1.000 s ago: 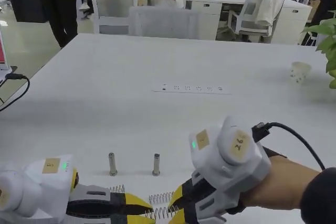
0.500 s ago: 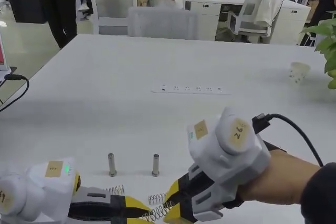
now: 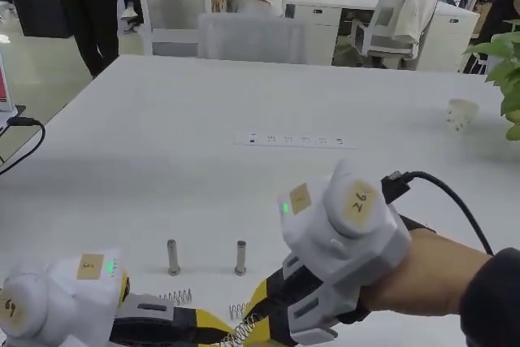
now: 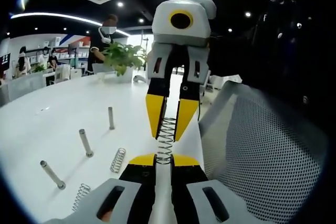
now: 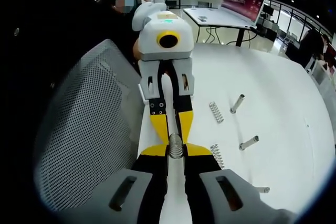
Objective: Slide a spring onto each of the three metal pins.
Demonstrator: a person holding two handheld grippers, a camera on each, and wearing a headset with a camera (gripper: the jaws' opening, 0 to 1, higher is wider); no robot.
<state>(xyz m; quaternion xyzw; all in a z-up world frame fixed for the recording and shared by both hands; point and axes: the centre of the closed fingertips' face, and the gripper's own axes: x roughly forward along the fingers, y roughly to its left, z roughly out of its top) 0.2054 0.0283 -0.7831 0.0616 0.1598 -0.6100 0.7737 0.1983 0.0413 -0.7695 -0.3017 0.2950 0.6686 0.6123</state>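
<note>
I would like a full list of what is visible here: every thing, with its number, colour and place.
table: one, white, under everything
pins: three, grey metal, upright in a row on the table
loose springs: two, silver, lying near the pins
held spring: one, silver, between the two grippers
power strip: one, white, middle of the table
cup: one, white, far right of the table
cable: one, black, left edge of the table
plant: one, green, far right
mesh chair: one, grey, beside the table
left hand-held gripper: white, yellow-tipped jaws, shut on the held spring
right hand-held gripper: the same, gripping its other end
</note>
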